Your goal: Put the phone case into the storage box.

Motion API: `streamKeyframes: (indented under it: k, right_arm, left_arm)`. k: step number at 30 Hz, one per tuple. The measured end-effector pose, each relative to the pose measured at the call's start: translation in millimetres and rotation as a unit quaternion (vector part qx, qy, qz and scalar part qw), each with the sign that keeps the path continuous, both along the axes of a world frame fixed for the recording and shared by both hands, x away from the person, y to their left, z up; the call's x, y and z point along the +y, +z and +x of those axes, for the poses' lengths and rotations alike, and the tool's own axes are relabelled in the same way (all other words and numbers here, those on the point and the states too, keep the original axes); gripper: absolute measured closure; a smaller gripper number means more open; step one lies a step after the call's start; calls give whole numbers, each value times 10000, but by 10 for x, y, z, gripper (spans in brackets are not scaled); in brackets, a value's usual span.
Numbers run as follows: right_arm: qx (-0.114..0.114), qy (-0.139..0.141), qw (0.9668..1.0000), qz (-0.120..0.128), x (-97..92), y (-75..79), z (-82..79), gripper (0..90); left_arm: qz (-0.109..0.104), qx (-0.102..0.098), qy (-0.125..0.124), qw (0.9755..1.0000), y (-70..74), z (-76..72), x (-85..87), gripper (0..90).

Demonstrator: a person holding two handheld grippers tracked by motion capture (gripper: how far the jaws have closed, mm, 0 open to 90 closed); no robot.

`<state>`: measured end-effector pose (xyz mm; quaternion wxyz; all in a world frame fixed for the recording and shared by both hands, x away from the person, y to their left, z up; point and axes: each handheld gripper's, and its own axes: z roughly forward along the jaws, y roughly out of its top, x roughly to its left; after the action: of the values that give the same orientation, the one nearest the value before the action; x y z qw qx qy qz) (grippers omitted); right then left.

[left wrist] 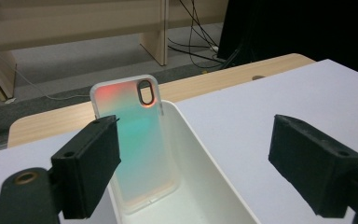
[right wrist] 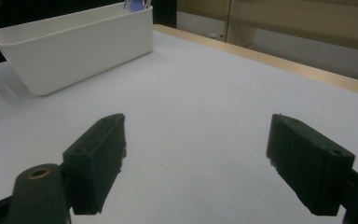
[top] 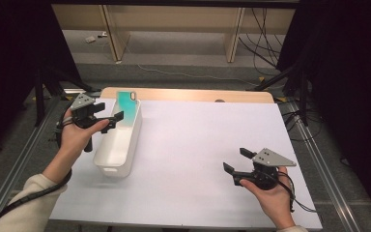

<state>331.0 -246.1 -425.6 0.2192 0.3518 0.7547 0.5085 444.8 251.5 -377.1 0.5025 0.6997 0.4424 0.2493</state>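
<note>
1. The translucent phone case with a white rim and a teal-to-orange sheen (left wrist: 137, 140) stands on end inside the long white plastic bin (top: 121, 145), at the bin's far end. It leans back against the end wall, with its oval camera cut-out at the top and its upper part rising above the rim. In the high view the case (top: 127, 108) looks mostly teal.

2. The white bin lies lengthwise on the left part of the white sheet covering the table (top: 207, 145). Apart from the case, its inside looks bare.

3. The left gripper (top: 112, 122) is held level at the bin's left rim, near the case end. Its black jaws stand wide apart with nothing between the pads. In the left gripper view the left jaw overlaps the case's lower left edge, but whether it touches the case I cannot tell. The right jaw is out over the white sheet, clear of the bin.

4. The right gripper (top: 235, 162) is held in the person's hand over the near right part of the sheet, well apart from the bin. Its jaws are also spread wide and empty, and they point toward the bin (right wrist: 74, 44).

5. A pale wooden table edge (top: 193, 94) shows beyond the sheet.
</note>
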Motion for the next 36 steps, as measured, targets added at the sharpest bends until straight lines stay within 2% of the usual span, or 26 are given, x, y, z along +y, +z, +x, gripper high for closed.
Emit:
streamKeyframes:
  k: [2,3,4,5,6,9,11,12,15,17,19,28,32,33,35,36]
  right_arm:
    - [-6,-5,10000,4,0,2,-1,209]
    - [-125,-9,9999,-33,-8,2,10,209]
    - [-8,-4,10000,2,-2,3,-1,209]
    - [-5,-9,10000,3,-2,3,-2,209]
    - [-127,8,9999,20,-3,-3,11,209]
    - [13,4,10000,49,3,7,-4,209]
    - [-44,14,10000,50,3,-1,4,209]
    - [-169,-11,9999,4,-5,-2,14,209]
    - [-38,26,10000,68,1,-1,4,208]
    - [-33,20,10000,73,1,0,3,208]
    - [27,-28,10000,-24,-8,17,-10,208]
    - [-39,-18,10000,-27,-4,14,-7,207]
    - [4,-25,10000,-78,-8,23,-14,206]
    - [-55,13,10000,62,8,7,-2,207]
    - [20,-28,10000,-92,-11,26,-16,206]
    - [-52,10,10000,46,6,7,-1,205]
  left_arm:
    - [17,-3,-27,10000,-7,-26,-7,156]
    - [13,-3,-27,10000,-10,-41,-12,156]
    - [21,-14,-55,10000,-13,-54,-13,156]
    - [12,-13,-53,10000,-15,-69,-20,156]
    - [26,-25,-69,10000,-15,-80,-22,156]
    - [7,-46,-107,9999,-15,-123,-33,156]
    - [3,-60,-133,9999,-15,-148,-37,156]
    - [-9,-75,-141,9999,-16,-163,-40,156]
    - [-26,-84,-180,9998,-20,-208,-47,158]
    - [-113,-60,-210,9997,-22,-233,-52,163]
    - [-125,-59,-219,9997,-26,-253,-57,162]
    - [-112,-122,-228,9996,-43,-339,-59,159]
    - [-117,-150,-237,9995,-54,-391,-60,158]
    - [-127,-152,-256,9995,-57,-403,-63,158]
    - [-103,-154,-288,9994,-60,-430,-66,159]
    - [-127,-148,-297,9994,-63,-444,-72,159]
